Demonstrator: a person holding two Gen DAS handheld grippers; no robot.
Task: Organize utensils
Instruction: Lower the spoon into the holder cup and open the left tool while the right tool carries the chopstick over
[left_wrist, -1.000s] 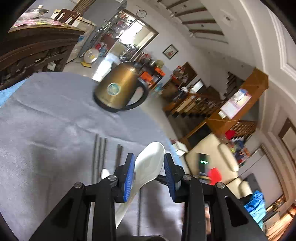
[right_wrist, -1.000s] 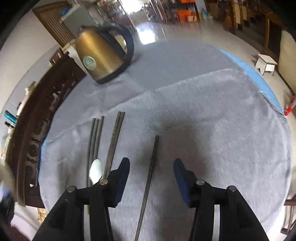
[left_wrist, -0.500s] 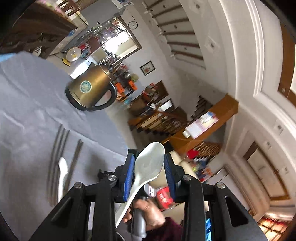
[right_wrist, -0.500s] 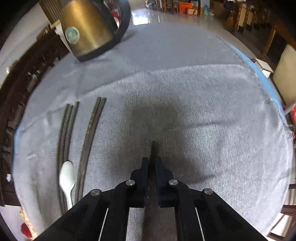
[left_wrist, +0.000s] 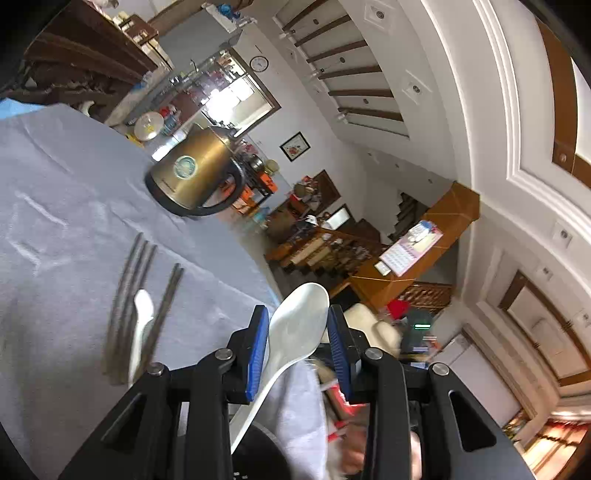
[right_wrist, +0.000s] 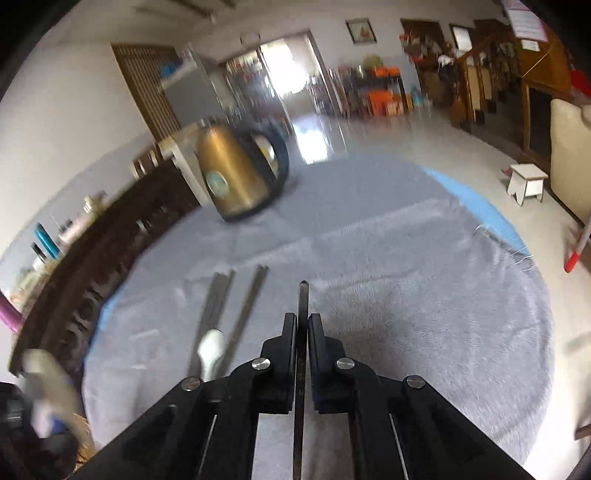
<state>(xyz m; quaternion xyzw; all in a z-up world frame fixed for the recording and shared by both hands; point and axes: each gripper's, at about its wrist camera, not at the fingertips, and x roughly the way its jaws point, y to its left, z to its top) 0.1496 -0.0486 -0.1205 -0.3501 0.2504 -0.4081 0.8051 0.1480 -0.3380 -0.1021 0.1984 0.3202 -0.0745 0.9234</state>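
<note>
Nearest, left gripper, blue-padded fingers clamped on the bowl end of a large white ceramic spoon, handle trailing down between the black arms, held above the table's near edge. Right gripper, black fingers pressed together on a single dark metal chopstick, tip projecting forward above the grey fabric tablecloth. Beyond, flat on the cloth: a small white spoon between a group of dark chopsticks and a second dark chopstick pair just beside it. Farthest, a brass-coloured electric kettle with black handle, upright at the far side of the cloth.
</note>
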